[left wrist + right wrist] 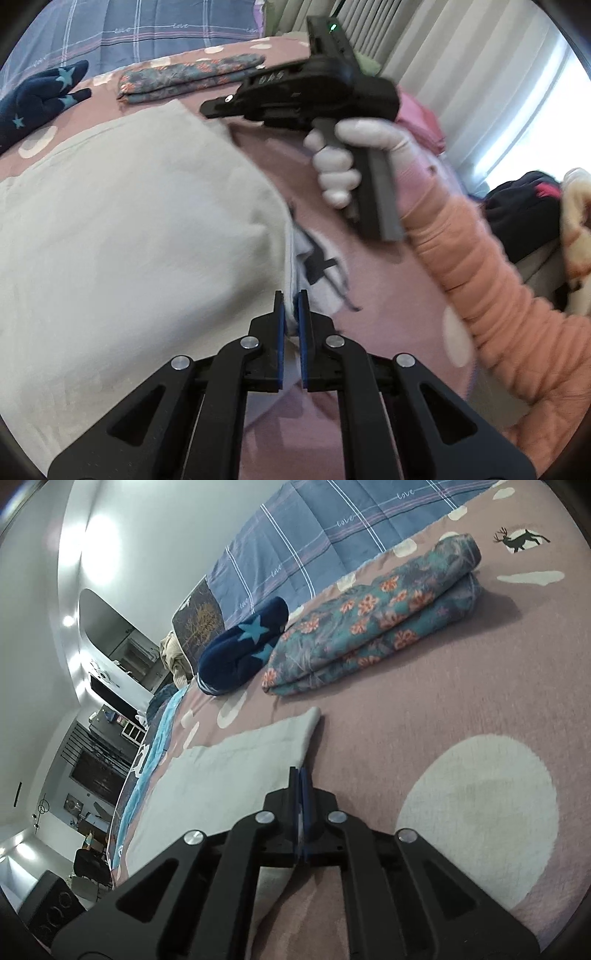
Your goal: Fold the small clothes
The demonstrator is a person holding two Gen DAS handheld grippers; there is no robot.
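Note:
A pale grey-green garment (122, 221) lies spread on the pink bedspread (388, 295). My left gripper (291, 306) is shut on its near right edge, the fabric pinched between the blue pads. In the left wrist view the right gripper's body (317, 92) is held by a white-gloved hand at the garment's far right edge; its tips are hidden. In the right wrist view my right gripper (301, 775) is shut on the edge of the same garment (221, 775), low over the bedspread (406, 709).
A folded floral garment (373, 624) and a folded navy star-print garment (243, 642) lie at the far side of the bed, before a blue plaid quilt (314, 528). Pink clothes (421, 118) and a dark pile (524, 214) lie at right by the curtains.

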